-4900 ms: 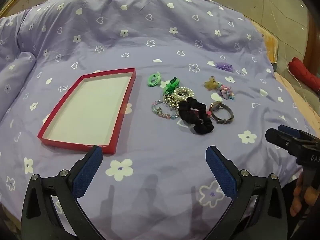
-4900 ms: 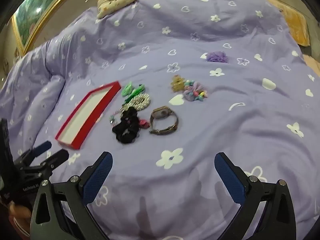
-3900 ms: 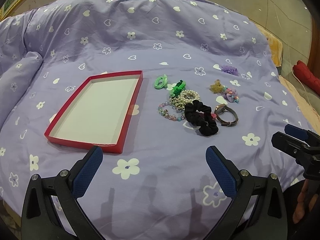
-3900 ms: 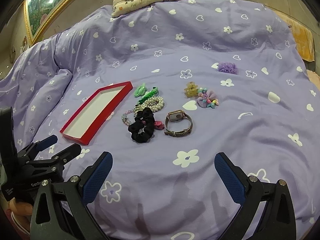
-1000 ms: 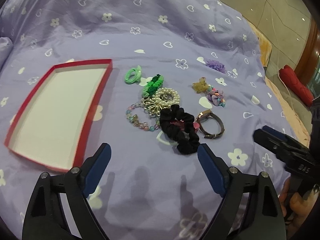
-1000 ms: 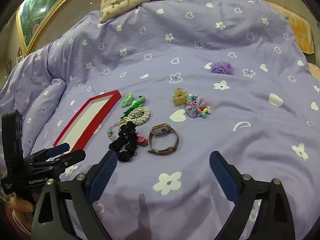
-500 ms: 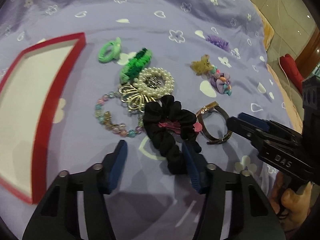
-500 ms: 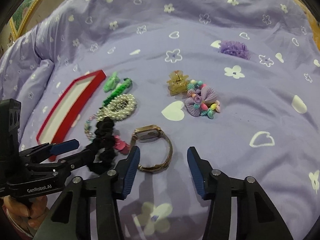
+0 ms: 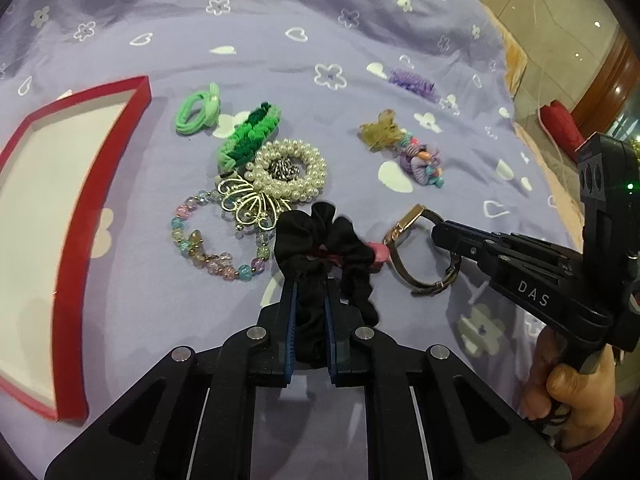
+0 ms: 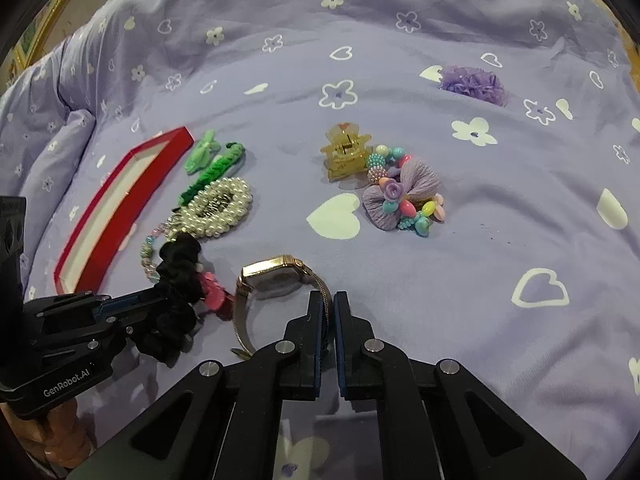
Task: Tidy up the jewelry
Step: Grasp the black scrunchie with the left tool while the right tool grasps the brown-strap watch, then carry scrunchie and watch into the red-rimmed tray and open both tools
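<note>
My left gripper [image 9: 310, 286] is shut on the near end of a black scrunchie [image 9: 320, 236], which lies on the purple bedspread; it also shows in the right wrist view [image 10: 176, 276]. My right gripper [image 10: 328, 300] is shut on the band of a gold wristwatch [image 10: 276, 276], also seen in the left wrist view [image 9: 416, 240]. A red tray [image 9: 52, 200] with a white floor lies to the left, with nothing in it.
On the bedspread lie a pearl bracelet [image 9: 292, 170], a gold butterfly clip [image 9: 250, 200], a beaded bracelet [image 9: 208, 240], two green hair ties [image 9: 198, 112], an amber claw clip [image 10: 346, 152], a beaded purple bow [image 10: 404, 196] and a purple flower [image 10: 474, 82]. A pink clip [image 10: 214, 284] lies by the scrunchie.
Both grippers moved down to the bed and closed from wide open. The left closed on the scrunchie, the right on the watch band.
</note>
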The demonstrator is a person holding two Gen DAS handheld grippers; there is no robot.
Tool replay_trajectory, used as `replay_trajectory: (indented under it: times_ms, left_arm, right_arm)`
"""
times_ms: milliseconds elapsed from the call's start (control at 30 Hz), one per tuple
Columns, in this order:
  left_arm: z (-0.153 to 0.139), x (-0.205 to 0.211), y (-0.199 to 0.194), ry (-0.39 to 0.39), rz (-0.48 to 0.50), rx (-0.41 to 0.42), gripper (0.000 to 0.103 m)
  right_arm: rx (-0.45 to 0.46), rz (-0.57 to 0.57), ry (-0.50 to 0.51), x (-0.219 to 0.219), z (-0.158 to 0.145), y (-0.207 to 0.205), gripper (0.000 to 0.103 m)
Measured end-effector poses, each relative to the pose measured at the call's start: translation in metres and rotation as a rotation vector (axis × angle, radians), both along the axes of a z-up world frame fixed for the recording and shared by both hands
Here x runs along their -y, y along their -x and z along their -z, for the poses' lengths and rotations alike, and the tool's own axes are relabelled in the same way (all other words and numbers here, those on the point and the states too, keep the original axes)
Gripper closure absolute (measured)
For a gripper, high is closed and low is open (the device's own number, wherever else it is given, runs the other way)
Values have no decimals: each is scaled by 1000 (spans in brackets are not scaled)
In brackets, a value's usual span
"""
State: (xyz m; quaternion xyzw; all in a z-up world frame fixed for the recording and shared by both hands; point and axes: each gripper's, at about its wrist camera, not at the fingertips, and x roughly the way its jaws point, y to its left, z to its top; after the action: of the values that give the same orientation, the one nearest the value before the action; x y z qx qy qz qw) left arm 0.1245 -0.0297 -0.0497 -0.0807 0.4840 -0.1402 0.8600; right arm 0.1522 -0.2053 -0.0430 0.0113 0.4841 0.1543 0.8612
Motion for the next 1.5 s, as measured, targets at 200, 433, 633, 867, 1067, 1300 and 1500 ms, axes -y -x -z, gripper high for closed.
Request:
replay_trajectory:
  times_ms: [200, 433, 633, 867, 1067, 1300, 1500]
  left_arm:
    - [-21, -21, 17, 12, -37, 54, 93]
    - [-36, -62, 37, 33, -124, 88, 93]
    - [-43, -104, 49, 32, -206, 106, 93]
    - [-46, -158, 56, 11, -308, 119, 93]
    - [-42, -207, 55, -4, -397, 113, 93]
    - [-24, -247, 45, -10, -456, 63, 93]
    - [1, -260, 35, -10, -472, -5, 93]
  right_arm:
    - [32, -3, -67, -8, -20, 10, 98]
    - [59, -66, -112, -41, -37, 18, 98]
    - [57, -152, -142, -87, -42, 20, 98]
    - [63, -261, -146, -151, -49, 24, 98]
    - [38, -326, -167, -201, -43, 20, 98]
    - [-15, -378, -149, -248, -24, 9, 98]
    - [-63, -409, -92, -271, -4, 1, 98]
